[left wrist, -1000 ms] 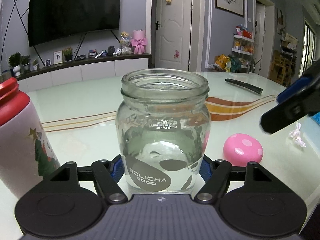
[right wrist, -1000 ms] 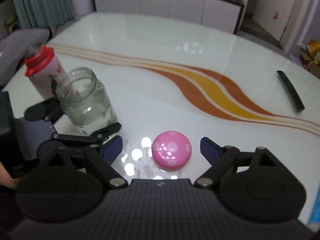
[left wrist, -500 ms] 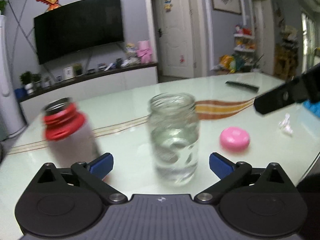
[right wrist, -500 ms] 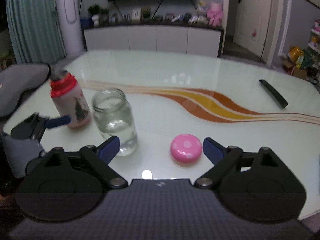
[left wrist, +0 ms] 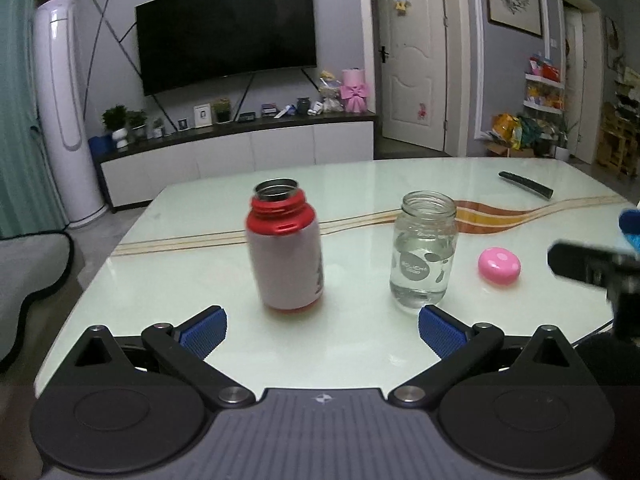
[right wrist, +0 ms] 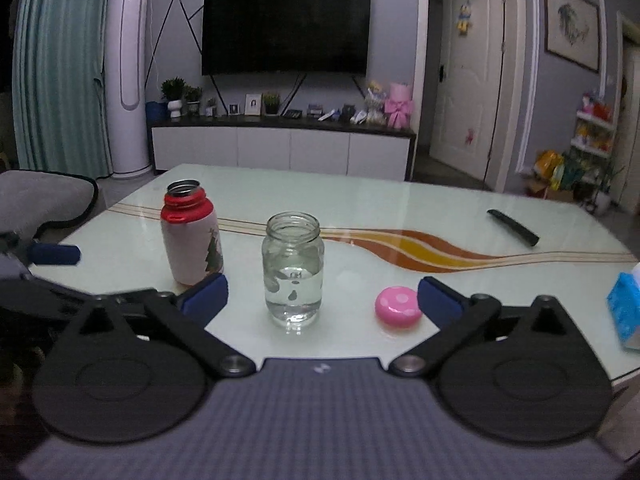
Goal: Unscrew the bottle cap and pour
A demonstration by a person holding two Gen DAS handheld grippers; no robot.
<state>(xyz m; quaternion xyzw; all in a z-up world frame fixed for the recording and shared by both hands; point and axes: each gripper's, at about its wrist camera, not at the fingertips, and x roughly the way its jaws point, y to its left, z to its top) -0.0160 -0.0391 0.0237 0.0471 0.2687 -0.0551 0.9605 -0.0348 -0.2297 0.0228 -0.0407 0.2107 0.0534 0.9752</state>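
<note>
On a glossy table [right wrist: 400,208], the uncapped red-shouldered bottle [left wrist: 285,246] and glass jar [left wrist: 423,252] stand upright, apart, mid-table. The left gripper [left wrist: 322,330] gapes empty near them; the right gripper [right wrist: 322,300] is opening, pink cap [right wrist: 398,306] just inside its right finger.

Table: glossy pale green glass top [right wrist: 400,208], an orange and yellow wave stripe ran across it
Landmark: glass jar [right wrist: 293,270], upright, open, water in its lower part
Bottle [right wrist: 191,232]: uncapped, upright, left of the jar
Pink cap [right wrist: 398,306]: right of the jar, near
Remote [right wrist: 513,227]: far right, behind the jar
Blue pack [right wrist: 626,308]: right edge
</note>
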